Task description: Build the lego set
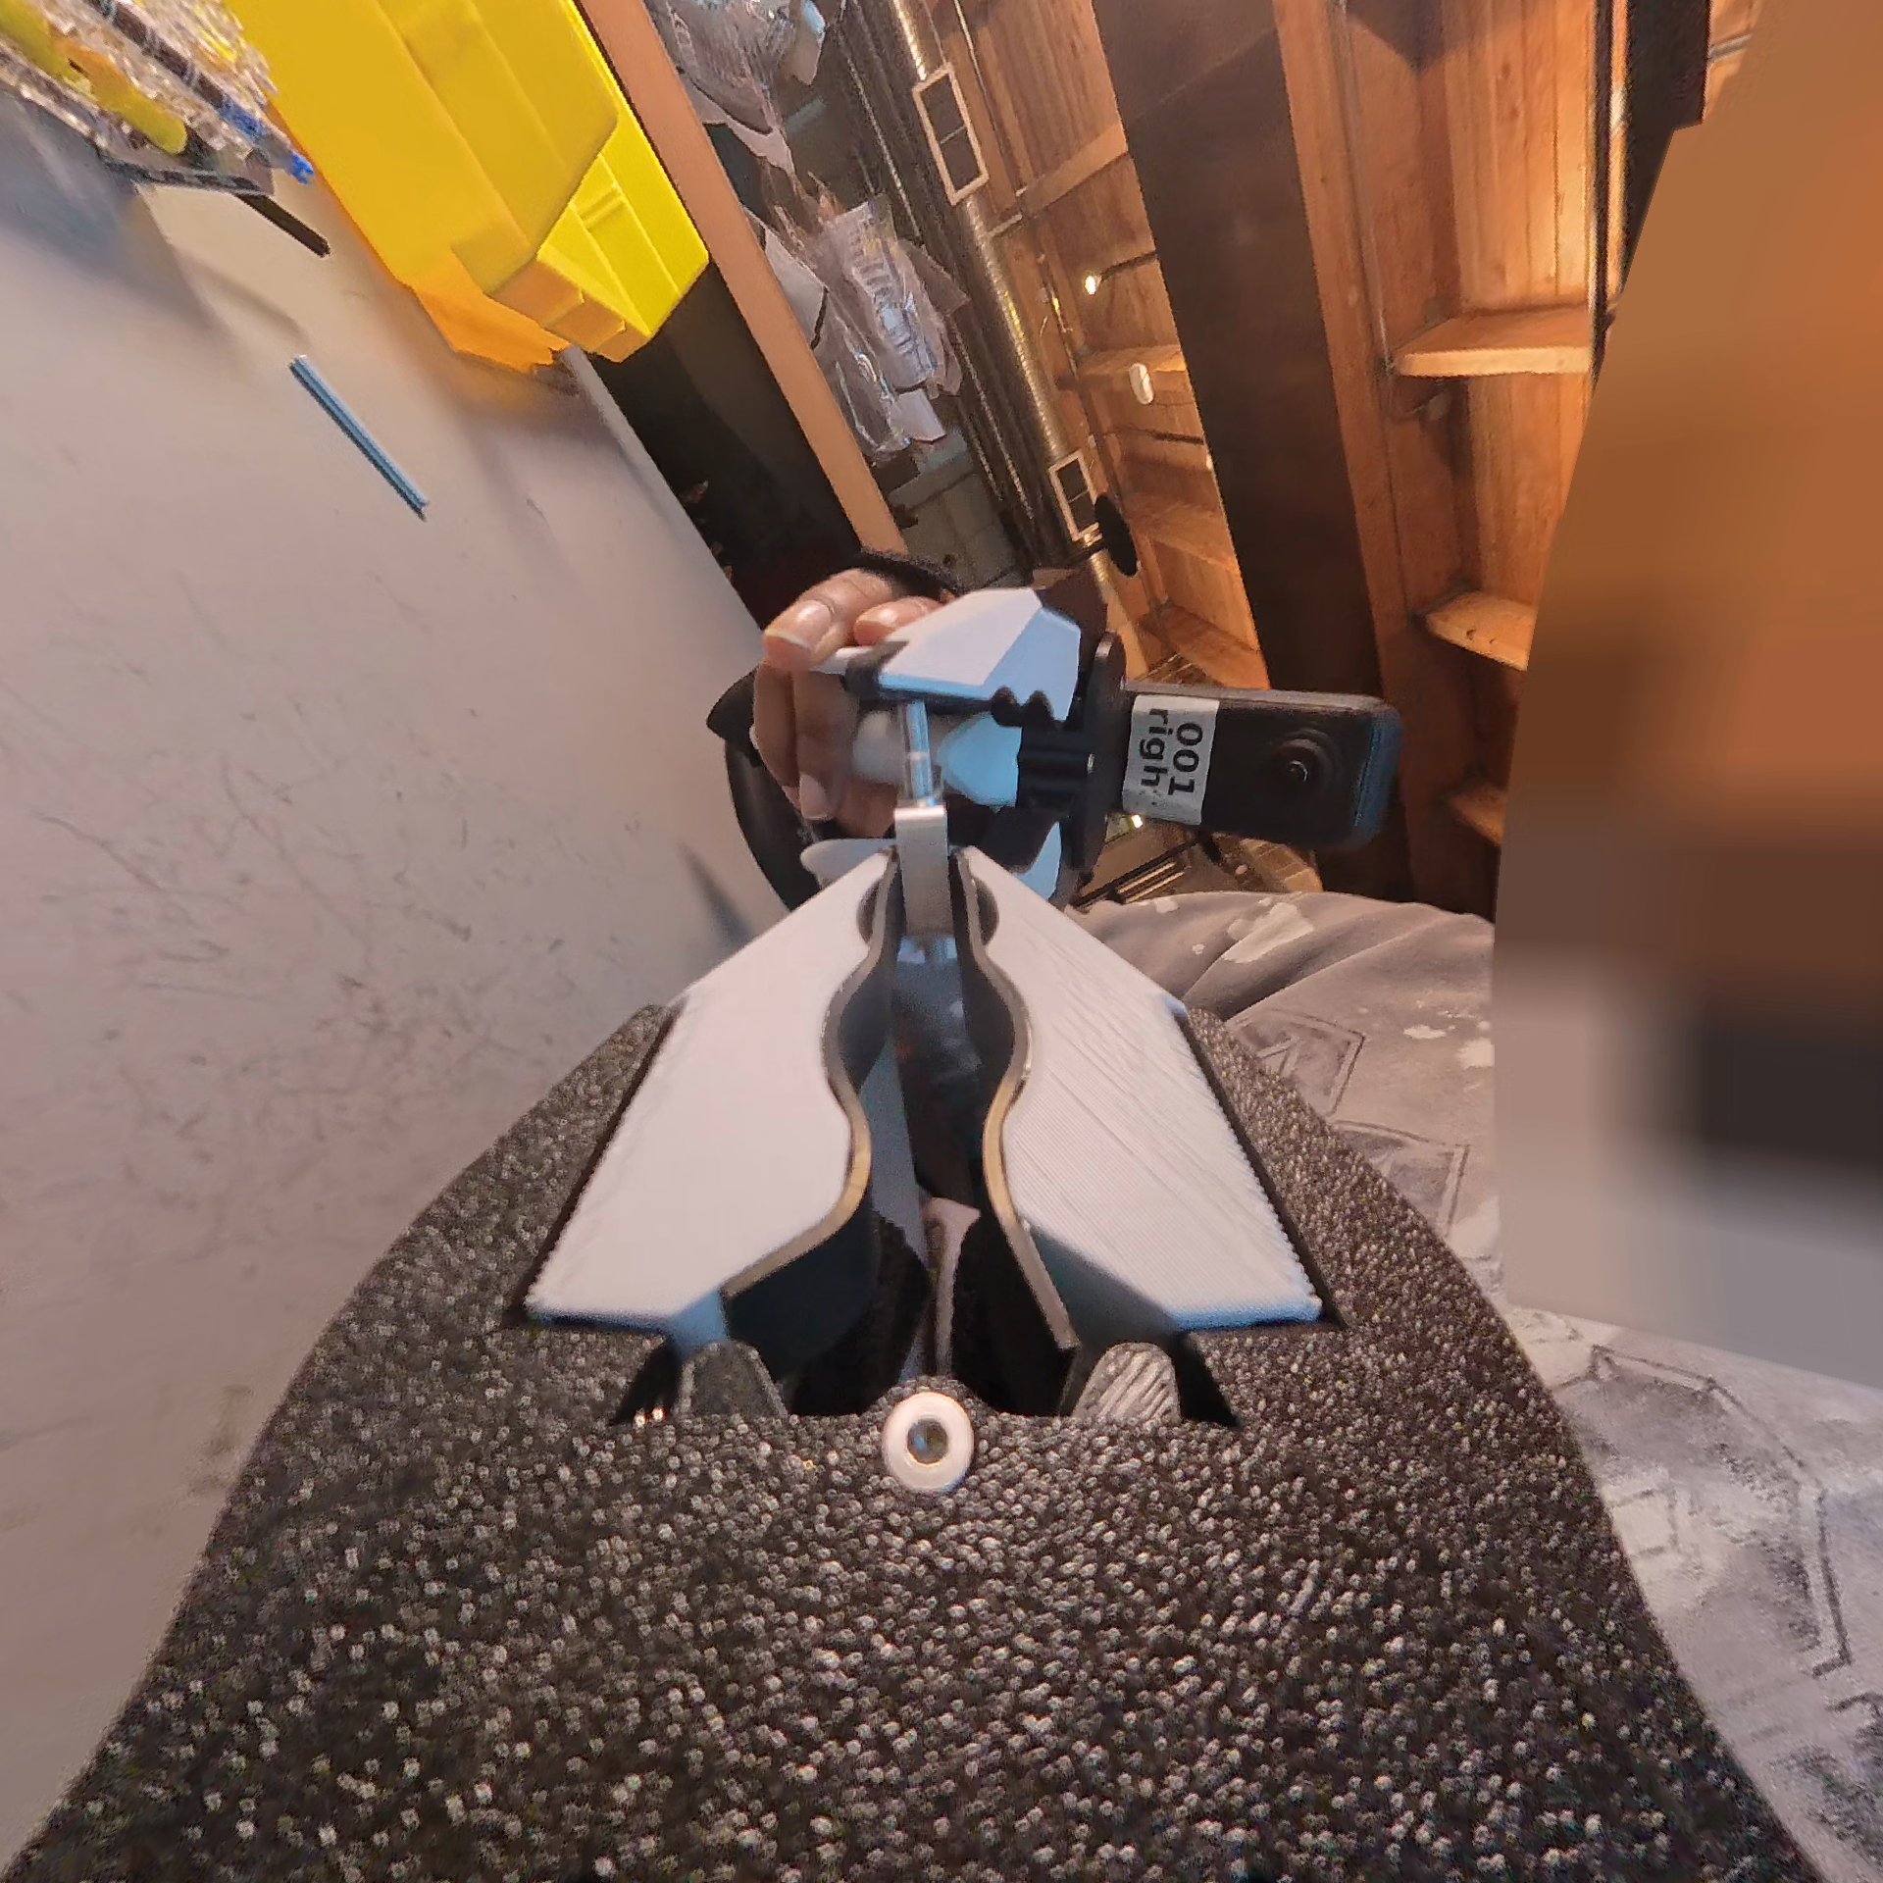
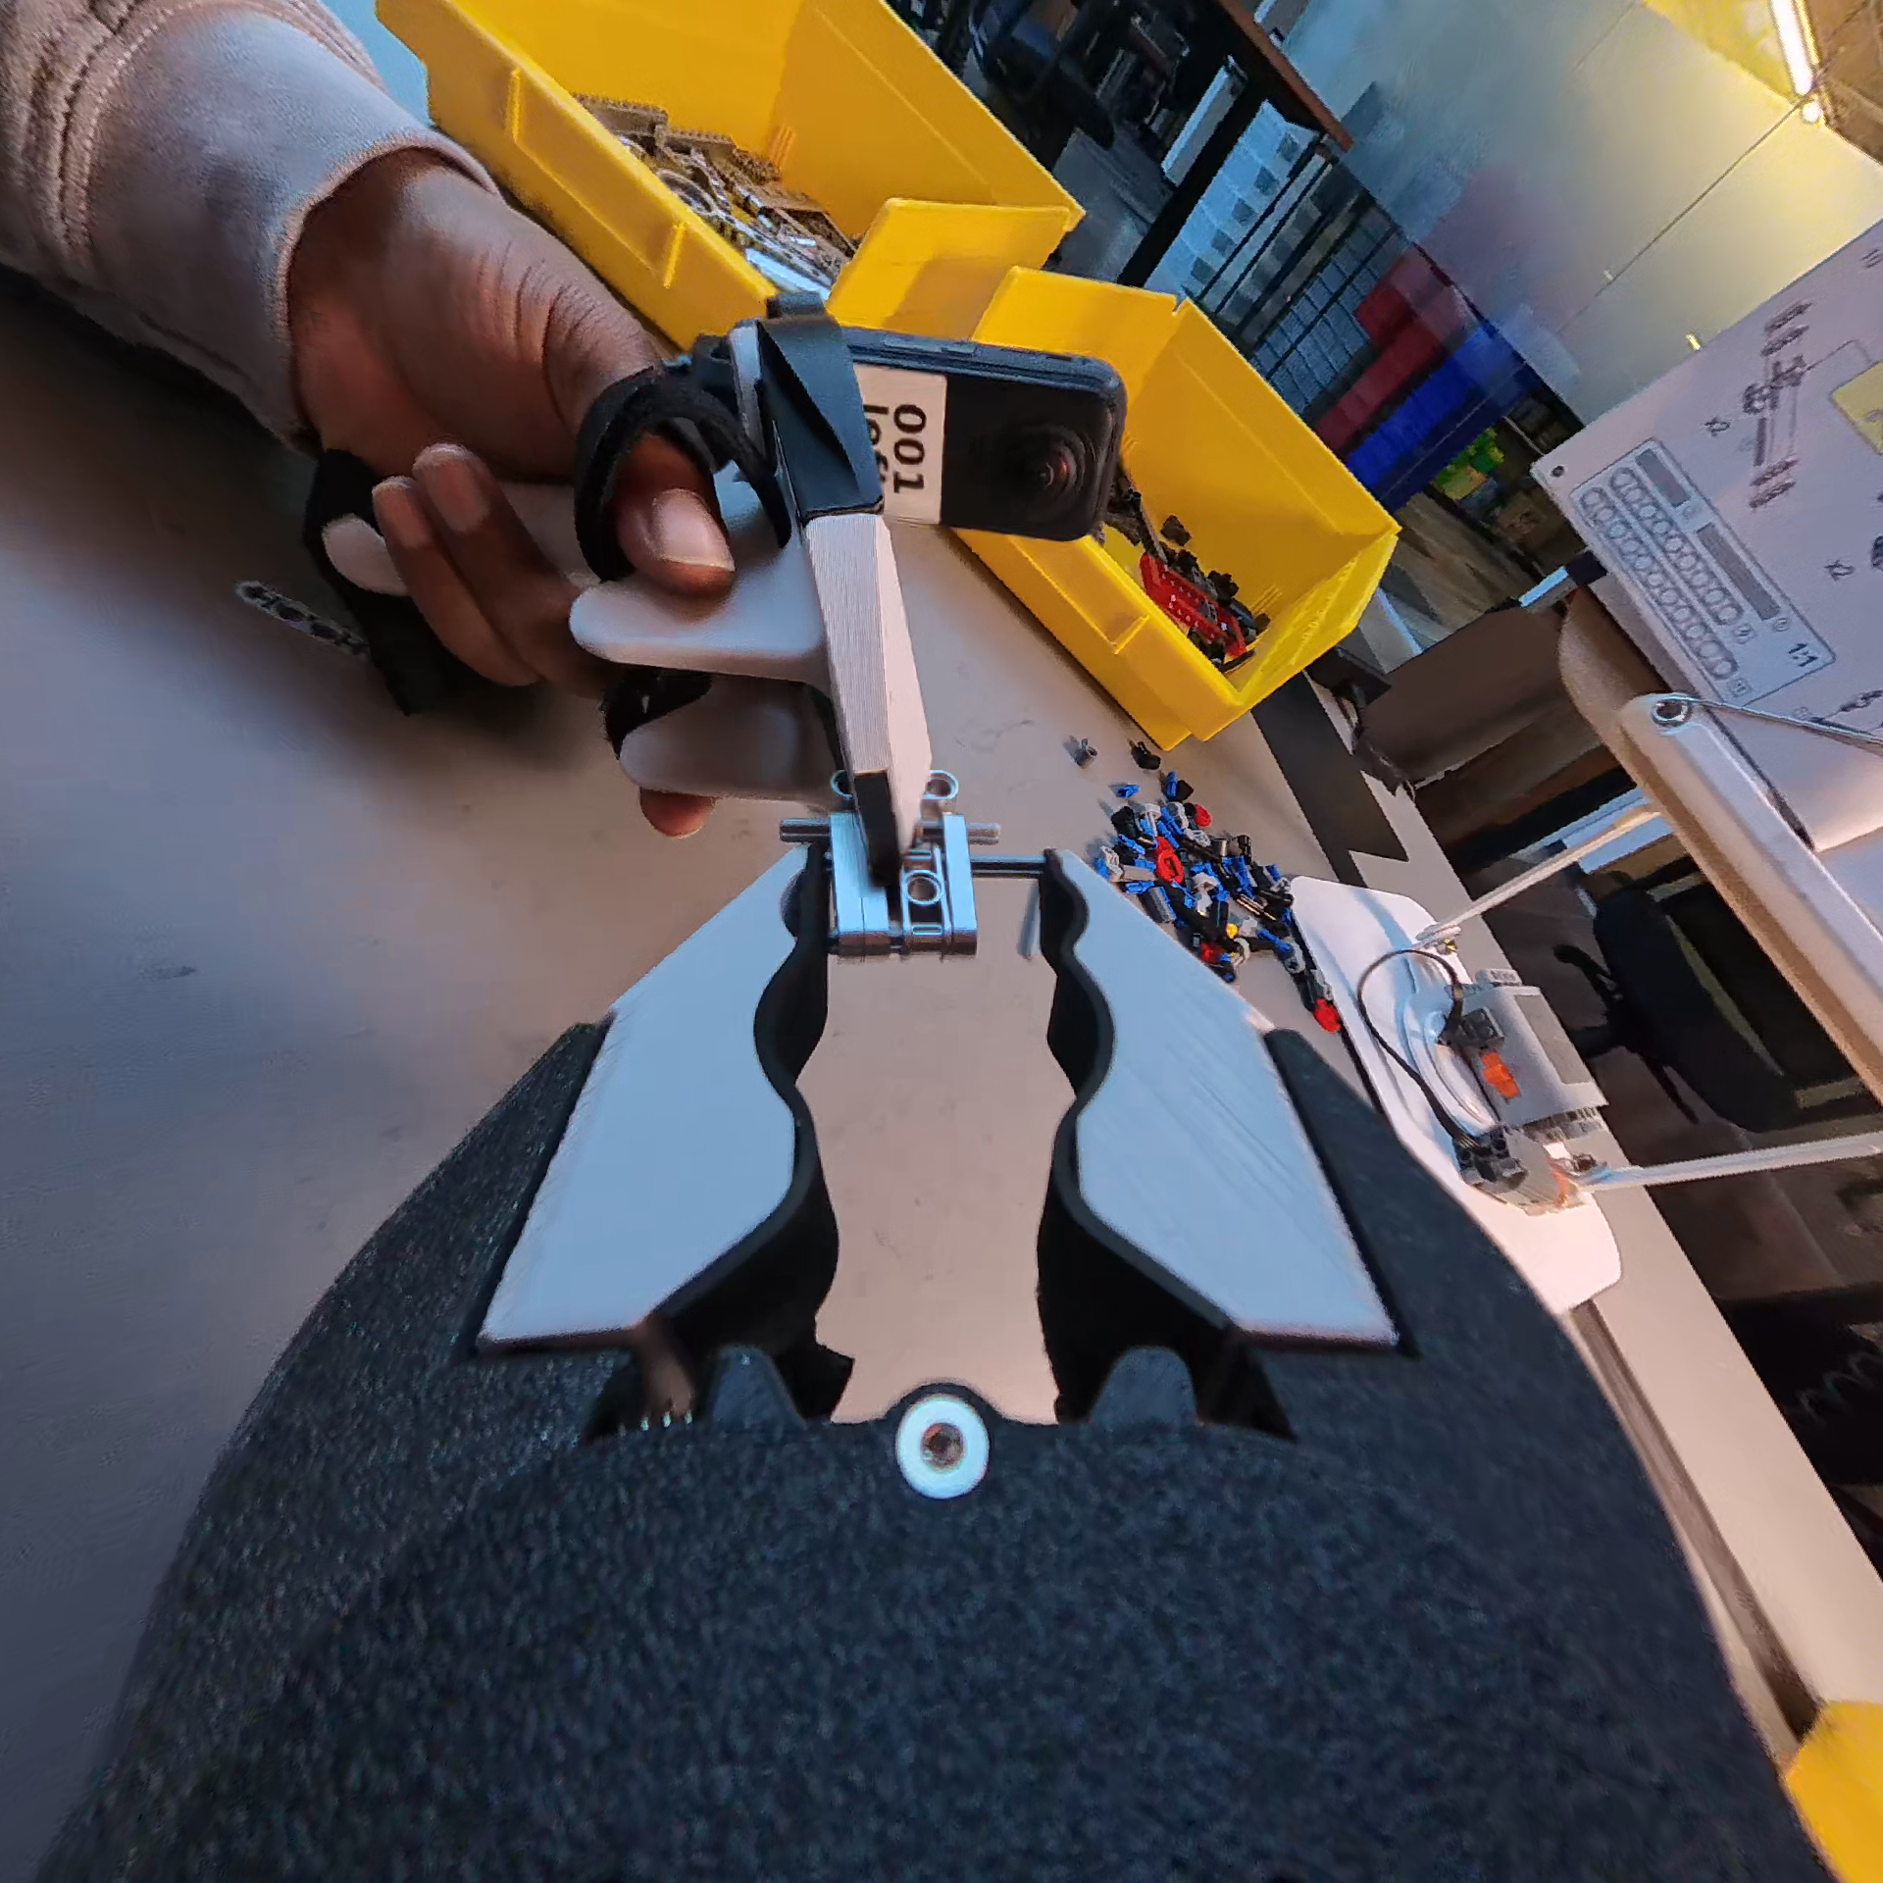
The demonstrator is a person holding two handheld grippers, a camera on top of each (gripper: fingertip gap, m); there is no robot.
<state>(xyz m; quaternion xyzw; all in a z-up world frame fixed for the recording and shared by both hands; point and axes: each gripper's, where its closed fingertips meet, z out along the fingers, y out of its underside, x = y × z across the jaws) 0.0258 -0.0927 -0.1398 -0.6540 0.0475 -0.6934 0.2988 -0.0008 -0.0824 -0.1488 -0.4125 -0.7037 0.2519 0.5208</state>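
Note:
A small grey beam assembly with a thin axle through it is held above the table. My left gripper is shut on this assembly; in the right wrist view it comes down onto it from above, held by a hand. My right gripper is open, its jaws either side of the assembly: the left finger is against the assembly's side and the right finger is at the axle's free end. The right gripper also shows in the left wrist view, astride the axle.
Two yellow bins of parts stand at the back. A pile of small blue, black and red parts lies to the right. A white tray holds a grey wired box. A printed sheet stands far right. A blue rod lies on the table. Less than 4 cm separates the two grippers' tips.

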